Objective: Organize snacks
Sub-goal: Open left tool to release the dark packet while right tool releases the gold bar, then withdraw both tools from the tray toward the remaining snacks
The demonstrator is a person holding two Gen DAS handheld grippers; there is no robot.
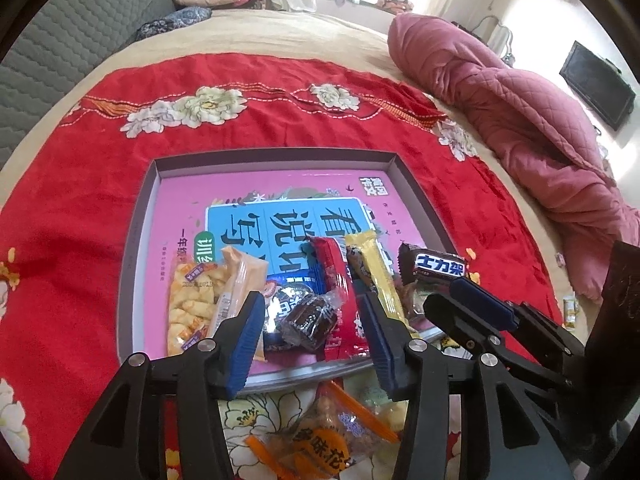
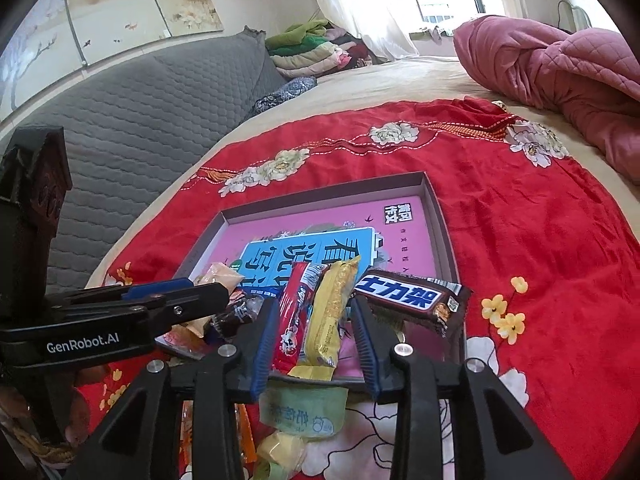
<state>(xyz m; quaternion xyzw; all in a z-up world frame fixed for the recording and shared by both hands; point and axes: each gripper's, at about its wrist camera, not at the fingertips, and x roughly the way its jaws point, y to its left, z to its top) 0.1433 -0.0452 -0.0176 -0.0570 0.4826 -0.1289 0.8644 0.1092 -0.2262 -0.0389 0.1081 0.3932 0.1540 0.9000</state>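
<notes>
Hovering over the gray tray (image 1: 140, 216), both grippers, left gripper (image 1: 310, 334) and right gripper (image 2: 314, 344), had jaws apart, gripping nothing, likely because the snacks (image 1: 320, 292) already sat piled at the tray's near edge.

Your left gripper (image 1: 312, 340) points steeply down with its jaws parted, gripping nothing. Your right gripper (image 2: 316, 344) sits close beside it, angled down, jaws parted and free too.

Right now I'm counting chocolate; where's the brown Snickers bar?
In the tray's near right corner, right of the yellow bar; brown Snickers bar.
</notes>
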